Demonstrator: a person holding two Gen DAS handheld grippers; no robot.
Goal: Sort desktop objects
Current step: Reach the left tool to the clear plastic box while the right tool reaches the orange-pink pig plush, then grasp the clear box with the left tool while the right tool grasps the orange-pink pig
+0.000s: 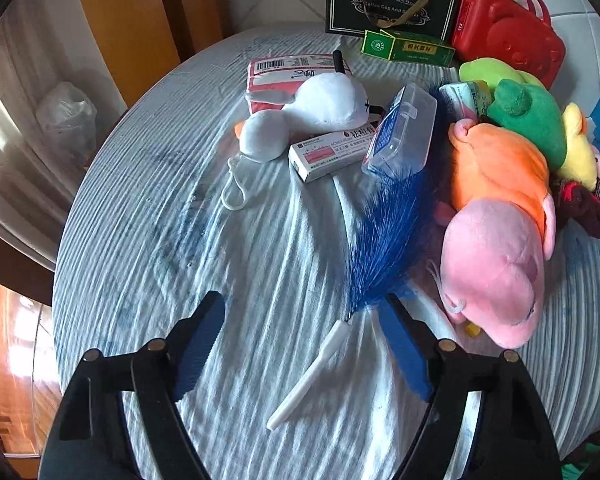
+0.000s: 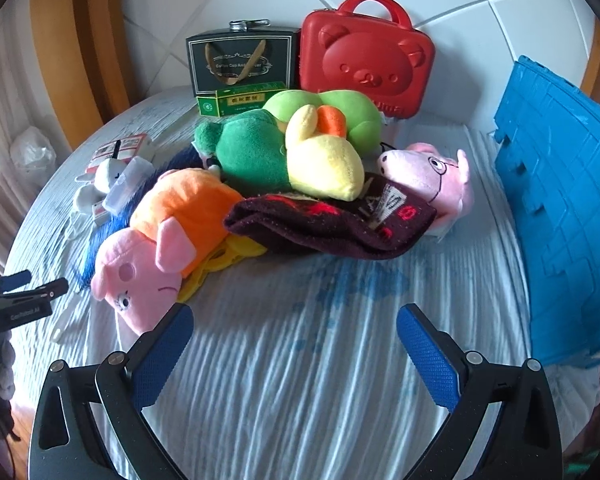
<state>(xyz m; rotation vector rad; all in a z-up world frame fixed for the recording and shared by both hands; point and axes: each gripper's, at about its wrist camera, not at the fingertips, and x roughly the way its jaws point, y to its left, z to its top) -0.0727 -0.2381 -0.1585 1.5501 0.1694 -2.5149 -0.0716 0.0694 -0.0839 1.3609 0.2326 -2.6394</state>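
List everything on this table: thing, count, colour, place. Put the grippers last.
Table cover: one, pale blue striped, under everything.
Duster: one, blue bristles, white handle, between the left gripper's fingers, untouched.
Plush toys: about seven; white far left, orange-and-pink pig, green, lime, yellow, pink pig.
Knit cloth: one, dark maroon, front of pile.
Clear case: one, beside white plush.
Small boxes: three; pink, white, green.
Gift bag: one, black, back.
Bear case: one, red, back.
Crate: one, blue, right edge.
Left gripper: open.
Right gripper: open, empty.
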